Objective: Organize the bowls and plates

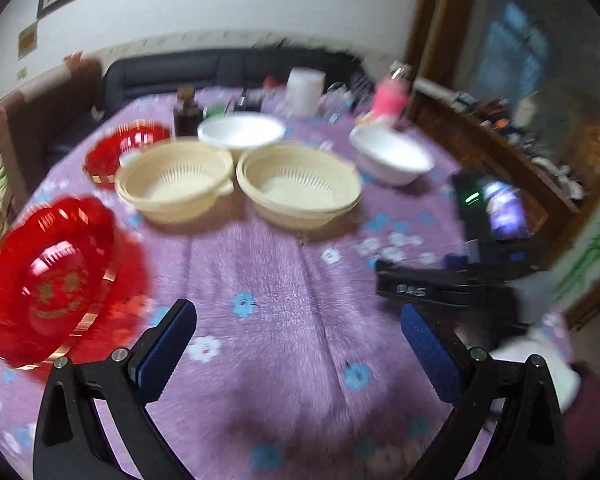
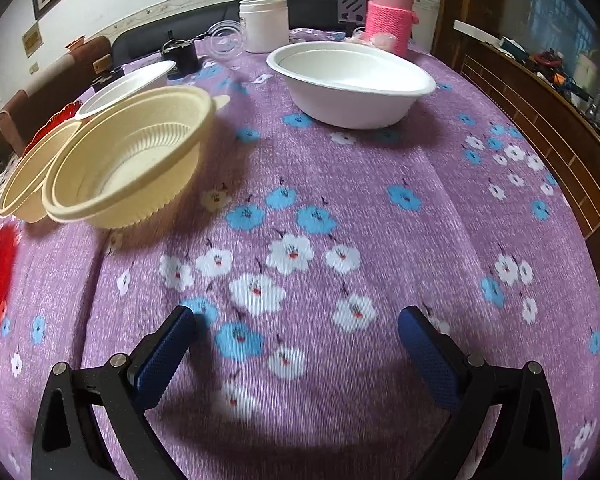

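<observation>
Both claws, left (image 1: pixel 298 334) and right (image 2: pixel 296 334), gape empty over the counter (image 2: pixel 380 208). The beige strainer bowls (image 1: pixel 296 184) touch, so grabbing one may drag its neighbour. The near red plate (image 1: pixel 56 280) looks, thru blur, close to the edge & could slide off.

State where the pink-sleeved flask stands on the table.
The pink-sleeved flask stands upright at the table's far edge in the right wrist view, just behind the large white bowl, right of a white jar.
</observation>
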`<action>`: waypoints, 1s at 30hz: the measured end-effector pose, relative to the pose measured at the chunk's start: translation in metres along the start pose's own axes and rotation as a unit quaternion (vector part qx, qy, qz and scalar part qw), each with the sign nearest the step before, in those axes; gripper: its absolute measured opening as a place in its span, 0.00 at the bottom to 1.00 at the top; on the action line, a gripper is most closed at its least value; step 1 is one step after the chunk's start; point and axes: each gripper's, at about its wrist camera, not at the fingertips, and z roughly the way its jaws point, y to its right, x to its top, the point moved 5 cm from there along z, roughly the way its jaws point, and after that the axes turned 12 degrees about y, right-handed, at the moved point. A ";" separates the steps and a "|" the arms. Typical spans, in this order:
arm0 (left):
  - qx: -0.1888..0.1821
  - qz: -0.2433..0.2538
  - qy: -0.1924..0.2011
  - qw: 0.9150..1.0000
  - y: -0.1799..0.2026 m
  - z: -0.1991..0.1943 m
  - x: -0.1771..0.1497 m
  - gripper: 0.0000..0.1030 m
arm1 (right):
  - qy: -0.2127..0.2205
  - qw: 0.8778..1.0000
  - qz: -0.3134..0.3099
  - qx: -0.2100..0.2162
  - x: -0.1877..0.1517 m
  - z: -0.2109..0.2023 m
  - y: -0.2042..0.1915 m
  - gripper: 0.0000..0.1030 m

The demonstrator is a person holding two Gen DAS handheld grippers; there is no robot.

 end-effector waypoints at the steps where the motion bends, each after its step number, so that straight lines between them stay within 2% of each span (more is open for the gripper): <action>1: -0.002 0.005 0.015 1.000 -0.006 -0.015 0.007 0.99 | 0.003 1.000 0.004 0.002 -0.002 -0.006 -0.001 0.97; 3: 0.011 0.020 0.068 0.997 -0.028 -0.055 0.028 0.99 | 0.025 1.000 0.004 0.010 -0.001 -0.023 -0.006 0.96; 5: 0.044 0.028 0.124 0.991 -0.059 -0.095 0.049 0.99 | 0.056 0.998 -0.003 0.020 0.007 -0.045 -0.015 0.95; 7: 0.075 0.029 0.157 0.984 -0.088 -0.124 0.067 1.00 | 0.112 0.993 -0.015 0.038 0.022 -0.081 -0.032 0.95; 10: 0.110 0.007 0.174 0.979 -0.137 -0.155 0.087 1.00 | 0.183 0.980 -0.020 0.073 0.044 -0.126 -0.060 0.96; 12: 0.146 -0.010 0.160 0.976 -0.173 -0.164 0.096 1.00 | 0.218 0.969 -0.012 0.114 0.057 -0.148 -0.084 0.96; 14: 0.179 -0.019 0.129 0.975 -0.203 -0.165 0.100 1.00 | 0.200 0.967 -0.009 0.155 0.066 -0.150 -0.112 0.96; 17: 0.199 -0.015 0.098 0.975 -0.230 -0.156 0.097 1.00 | 0.115 0.967 -0.013 0.228 0.063 -0.127 -0.163 0.96; 19: 0.210 -0.023 0.067 0.975 -0.250 -0.141 0.086 1.00 | 0.078 0.967 -0.018 0.243 0.054 -0.106 -0.193 0.90; 21: 0.197 -0.046 0.035 0.979 -0.265 -0.120 0.072 1.00 | 0.048 0.966 -0.022 0.255 0.044 -0.089 -0.216 0.76; 23: 0.184 -0.068 0.005 0.981 -0.276 -0.095 0.055 1.00 | 0.019 0.964 -0.019 0.265 0.036 -0.073 -0.234 0.68; 24: 0.182 -0.076 -0.007 0.980 -0.280 -0.084 0.047 0.99 | 0.011 0.965 -0.021 0.261 0.034 -0.066 -0.243 0.68; 25: 0.181 -0.084 -0.017 0.980 -0.284 -0.073 0.040 0.92 | 0.008 0.966 -0.021 0.259 0.029 -0.063 -0.245 0.68; 26: 0.178 -0.088 -0.025 0.980 -0.286 -0.064 0.033 0.82 | 0.002 0.966 -0.022 0.257 0.026 -0.057 -0.251 0.68; 28: 0.163 -0.104 -0.051 0.980 -0.291 -0.041 0.020 0.70 | -0.009 0.968 -0.023 0.249 0.023 -0.045 -0.257 0.67; 30: 0.151 -0.128 -0.065 0.978 -0.298 -0.024 0.012 0.69 | -0.020 0.969 -0.022 0.245 0.017 -0.040 -0.261 0.64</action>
